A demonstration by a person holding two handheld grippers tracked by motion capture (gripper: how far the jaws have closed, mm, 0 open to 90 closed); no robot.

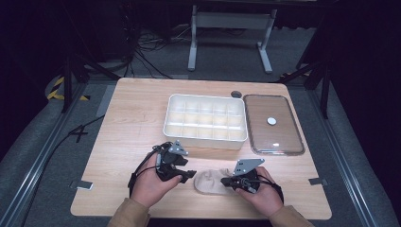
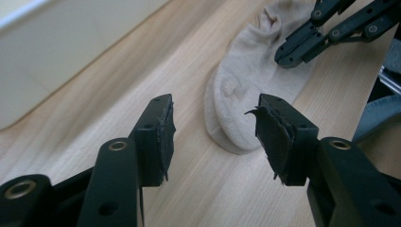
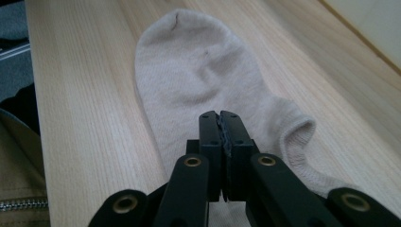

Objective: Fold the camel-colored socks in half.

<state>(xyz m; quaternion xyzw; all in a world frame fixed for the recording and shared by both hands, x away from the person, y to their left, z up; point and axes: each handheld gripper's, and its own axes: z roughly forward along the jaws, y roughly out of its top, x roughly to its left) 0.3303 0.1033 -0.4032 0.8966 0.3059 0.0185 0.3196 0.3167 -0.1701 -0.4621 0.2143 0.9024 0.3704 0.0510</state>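
Sock [image 1: 208, 182] lying flat on the tabletop [image 1: 132, 118], near edge, between both hands. Right tool [image 3: 221, 118] pressed together over its heel end; left tool [image 2: 213, 127] gaping at the toe. Divided tray [image 1: 206, 120] waiting empty; folding seemingly not begun.

Table [image 1: 132, 118]: pale wood, straight grain, smooth matt finish.
Sock [image 3: 189, 80]: beige knitted cloth, soft and matt, fine ribbing at the cuff, slightly pilled.
Left gripper [image 2: 213, 137]: black matt plastic jaws with brass-coloured metal rivets; dark rubbery pads [image 2: 165, 137], worn and frayed at the edges.
Right gripper [image 3: 221, 123]: the same black matt plastic and brass-coloured rivets.
Divided tray [image 1: 172, 116]: cream plastic, smooth, faint sheen.
Lid [image 1: 283, 137]: clear glossy plastic, reflective, with a small white knob.
Sleeve [image 3: 19, 189]: tan woven cloth with a metal zip.
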